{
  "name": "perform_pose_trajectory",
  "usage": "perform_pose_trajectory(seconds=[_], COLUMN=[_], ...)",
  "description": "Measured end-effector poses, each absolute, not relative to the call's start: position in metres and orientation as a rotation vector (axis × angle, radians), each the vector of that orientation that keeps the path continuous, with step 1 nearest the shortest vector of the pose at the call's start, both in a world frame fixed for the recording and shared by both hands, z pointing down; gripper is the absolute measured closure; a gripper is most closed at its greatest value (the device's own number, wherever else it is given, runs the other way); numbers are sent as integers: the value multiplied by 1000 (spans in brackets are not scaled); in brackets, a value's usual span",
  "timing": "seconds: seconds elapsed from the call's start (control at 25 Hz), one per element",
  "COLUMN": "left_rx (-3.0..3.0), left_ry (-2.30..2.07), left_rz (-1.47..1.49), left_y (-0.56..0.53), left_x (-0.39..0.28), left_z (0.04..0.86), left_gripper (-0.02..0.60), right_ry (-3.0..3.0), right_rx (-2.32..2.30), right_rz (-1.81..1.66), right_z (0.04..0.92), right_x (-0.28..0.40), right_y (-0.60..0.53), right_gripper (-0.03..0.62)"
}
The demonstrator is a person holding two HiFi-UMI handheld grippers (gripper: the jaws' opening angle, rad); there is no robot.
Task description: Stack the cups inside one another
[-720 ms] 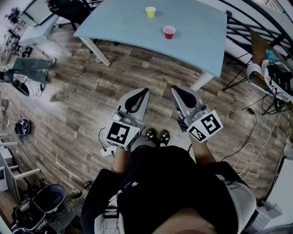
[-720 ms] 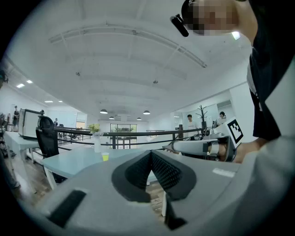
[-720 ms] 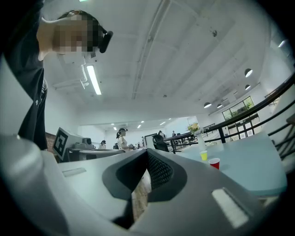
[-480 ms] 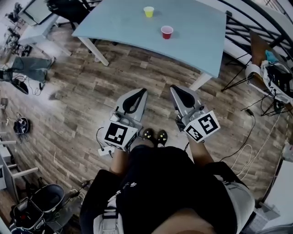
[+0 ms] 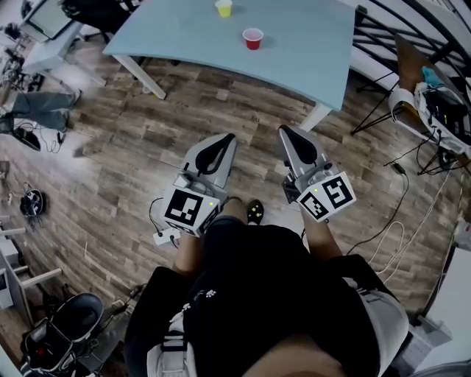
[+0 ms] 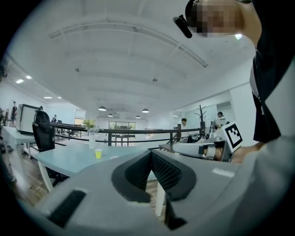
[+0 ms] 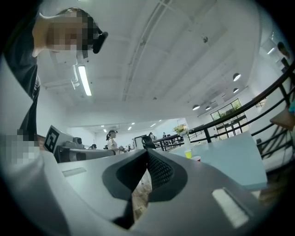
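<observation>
Wood-plank floor [image 5: 110, 177] fills most of the head view, and the pale blue worktop [image 5: 309, 59] stands at the far side. Near, well short of it, the left tool [image 5: 228, 138] and the right tool [image 5: 285, 131] are held side by side, each with its jaws pressed together on nothing. Far on the worktop stand the red cup [image 5: 252, 38] and, left and farther, the yellow cup [image 5: 224, 8], apart.

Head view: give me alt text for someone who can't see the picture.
A person looks down at two shut, empty grippers, the left gripper and right gripper, held over a wood floor. Ahead, a pale blue table holds a red cup and a yellow cup, standing apart, unstacked.
</observation>
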State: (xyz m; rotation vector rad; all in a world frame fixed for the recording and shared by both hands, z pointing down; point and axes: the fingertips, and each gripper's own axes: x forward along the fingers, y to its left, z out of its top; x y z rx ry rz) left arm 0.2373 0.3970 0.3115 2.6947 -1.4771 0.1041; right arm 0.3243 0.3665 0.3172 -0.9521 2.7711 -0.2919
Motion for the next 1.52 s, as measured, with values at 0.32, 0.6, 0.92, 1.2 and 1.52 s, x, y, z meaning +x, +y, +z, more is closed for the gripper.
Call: perform_pose_trajectory(seconds=[0.32,0.6,0.92,1.2,1.52], left_rx=[2701,2717,2731,2711,2765], left_ry=[-1467,-1439,-1381,-1299,-1211], left_rz=[70,47,19,-78,-49], left_y=[389,373,325,279,225], left_x=[247,248,230,204,190], left_z=[306,312,317,319,323], left_gripper=[591,591,591,591,591], right_ry=[2770,2815,2847,2846,2792], right_rx=[-988,-1014,-1079,-1173,-1339], right_rz=[-270,-246,-218,-222,-224], right_z=[316,322,323,329,334], right_x=[338,339,324,302,297], right_y=[361,349,311,271,223], right_gripper=[592,592,592,591,576])
